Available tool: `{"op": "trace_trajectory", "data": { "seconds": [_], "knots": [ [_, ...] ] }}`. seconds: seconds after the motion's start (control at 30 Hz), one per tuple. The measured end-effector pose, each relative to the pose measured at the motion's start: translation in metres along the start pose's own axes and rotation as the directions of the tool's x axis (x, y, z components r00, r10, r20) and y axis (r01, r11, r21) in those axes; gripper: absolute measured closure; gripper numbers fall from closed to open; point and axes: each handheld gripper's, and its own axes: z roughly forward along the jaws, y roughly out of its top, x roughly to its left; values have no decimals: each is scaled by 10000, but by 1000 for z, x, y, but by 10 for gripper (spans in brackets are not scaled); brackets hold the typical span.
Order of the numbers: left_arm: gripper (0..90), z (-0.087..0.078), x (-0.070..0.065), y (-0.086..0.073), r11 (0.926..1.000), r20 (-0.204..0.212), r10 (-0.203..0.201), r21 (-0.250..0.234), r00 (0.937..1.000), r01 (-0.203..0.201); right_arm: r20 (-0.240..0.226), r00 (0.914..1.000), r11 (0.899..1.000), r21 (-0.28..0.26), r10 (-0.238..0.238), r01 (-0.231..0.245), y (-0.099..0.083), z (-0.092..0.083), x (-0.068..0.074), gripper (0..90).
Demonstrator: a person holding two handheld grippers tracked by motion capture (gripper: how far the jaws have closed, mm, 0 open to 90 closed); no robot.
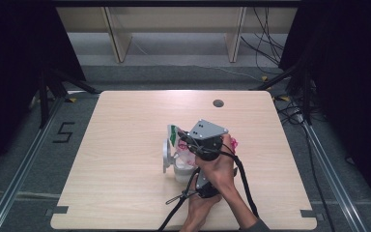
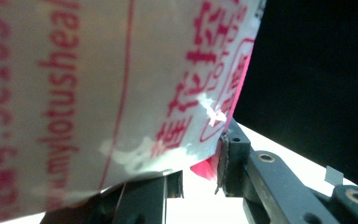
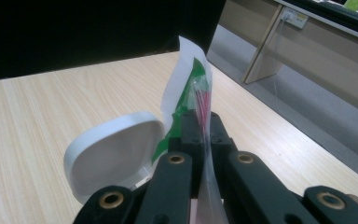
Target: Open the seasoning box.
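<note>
Plastic pouch: white film w/ red print, Chinese characters plus Latin letters, green patch near the top edge, pink showing at its right side; in the left gripper view the pouch fills most of the frame, crumpled, translucent. Just left of it a white container w/ hinged lid flipped open, lid standing on edge. Pouch sits mid-surface, slightly right of centre, held up off the wood.

Long axis approx. upright; top edge points up and away from the person; in the right gripper view the pouch shows edge-on as a thin sheet rising straight out of the jaws.

Left gripper: jaws part closed, pouch's lower edge between them; whether they press it, can't tell. Right gripper: jaws closed tight on the pouch's edge.

Surface: light wood-grain tabletop, round cable hole near the far edge; grey carpet around, black curtains both sides, pale bench legs at back, cables far right.
</note>
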Motion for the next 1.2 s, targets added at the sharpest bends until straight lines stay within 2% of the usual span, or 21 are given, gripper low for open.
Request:
{"op": "trace_trajectory", "data": {
  "seconds": [0.1,0.17,0.23,0.37,0.4,0.43,0.5,1.2],
  "knots": [
    [748,-1,-1,1,9998,54,-97,-177,9999,98,13,10000,9999,-90,-67,67,2,-3,1,899],
    [747,0,-1,1,10000,50,-36,-72,10000,37,8,10000,9999,-108,-75,75,3,-3,1,899],
    [746,1,-1,-1,9999,-68,-155,-44,9999,155,92,9999,9999,84,-92,91,0,1,1,899],
    [746,0,-1,0,9999,-130,88,126,9999,-86,10,10000,10000,29,32,-32,-1,1,0,899],
    [746,-2,-1,1,9991,-244,229,366,9994,-220,-5,10000,10000,-12,61,-61,0,0,0,899],
    [746,0,-1,0,9999,-70,106,64,9999,-106,-7,10000,10000,-36,15,-15,0,0,0,899],
    [745,1,-1,-2,10000,-108,-19,-4,9999,19,51,10000,10000,65,7,-8,-1,2,1,898],
    [745,0,0,-1,9999,-77,28,128,10000,-27,-50,10000,10000,41,46,-46,-2,2,0,898]
  ]
}}
